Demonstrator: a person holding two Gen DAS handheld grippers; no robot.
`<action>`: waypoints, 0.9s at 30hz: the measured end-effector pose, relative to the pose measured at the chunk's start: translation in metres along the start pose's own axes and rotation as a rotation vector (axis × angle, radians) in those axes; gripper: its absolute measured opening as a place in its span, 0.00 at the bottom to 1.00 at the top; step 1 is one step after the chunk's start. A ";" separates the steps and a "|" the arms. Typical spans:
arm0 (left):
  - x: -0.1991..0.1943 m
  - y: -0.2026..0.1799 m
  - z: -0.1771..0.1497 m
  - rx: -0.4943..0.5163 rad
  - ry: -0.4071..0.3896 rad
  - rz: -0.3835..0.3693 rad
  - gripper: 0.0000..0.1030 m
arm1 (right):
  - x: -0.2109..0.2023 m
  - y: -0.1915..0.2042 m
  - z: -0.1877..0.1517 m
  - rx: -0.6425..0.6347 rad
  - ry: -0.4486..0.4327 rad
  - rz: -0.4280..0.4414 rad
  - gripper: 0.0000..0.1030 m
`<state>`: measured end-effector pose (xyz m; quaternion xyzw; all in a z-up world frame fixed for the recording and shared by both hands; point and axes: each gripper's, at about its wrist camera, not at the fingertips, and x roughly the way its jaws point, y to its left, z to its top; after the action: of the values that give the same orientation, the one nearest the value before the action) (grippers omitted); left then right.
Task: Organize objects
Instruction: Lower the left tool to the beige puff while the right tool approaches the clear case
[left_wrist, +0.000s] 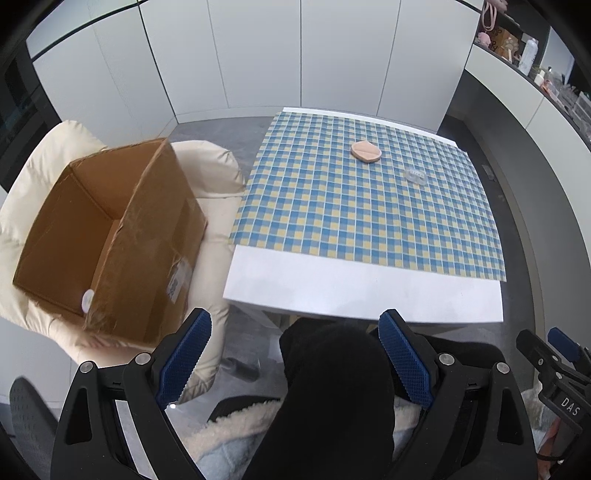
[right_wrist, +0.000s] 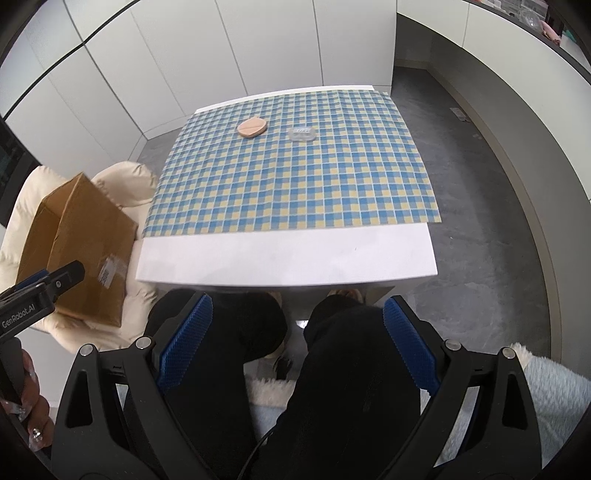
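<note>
A round peach-coloured pad (left_wrist: 365, 151) (right_wrist: 252, 127) lies on the far part of the blue and yellow checked cloth (left_wrist: 369, 206) (right_wrist: 295, 173). A small clear plastic case (left_wrist: 416, 175) (right_wrist: 302, 133) lies to its right. An open cardboard box (left_wrist: 107, 240) (right_wrist: 81, 243) sits on a cream cushioned chair (left_wrist: 207, 155) left of the table. My left gripper (left_wrist: 295, 350) is open and empty, held low in front of the table over the person's lap. My right gripper (right_wrist: 297, 332) is open and empty, also short of the table's near edge.
The white table (left_wrist: 362, 291) (right_wrist: 284, 258) has a bare strip at its near edge. The person's black-clad knees (right_wrist: 332, 350) are under the grippers. White cabinet doors (left_wrist: 258, 55) stand behind. A counter with clutter (left_wrist: 528, 55) runs at the right. Grey floor (right_wrist: 480, 221) lies right of the table.
</note>
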<state>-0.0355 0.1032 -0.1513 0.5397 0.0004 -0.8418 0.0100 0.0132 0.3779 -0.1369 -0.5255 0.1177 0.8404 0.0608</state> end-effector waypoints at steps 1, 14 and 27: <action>0.003 -0.002 0.004 -0.002 -0.001 0.002 0.90 | 0.003 -0.002 0.004 0.002 0.001 -0.002 0.93; 0.071 -0.019 0.054 -0.008 0.021 -0.009 0.90 | 0.069 -0.017 0.067 0.013 0.038 -0.022 0.93; 0.159 -0.042 0.118 -0.033 0.069 -0.024 0.90 | 0.161 -0.023 0.135 0.035 0.060 -0.058 0.93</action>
<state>-0.2093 0.1415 -0.2469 0.5683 0.0211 -0.8225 0.0087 -0.1699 0.4321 -0.2273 -0.5525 0.1191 0.8200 0.0908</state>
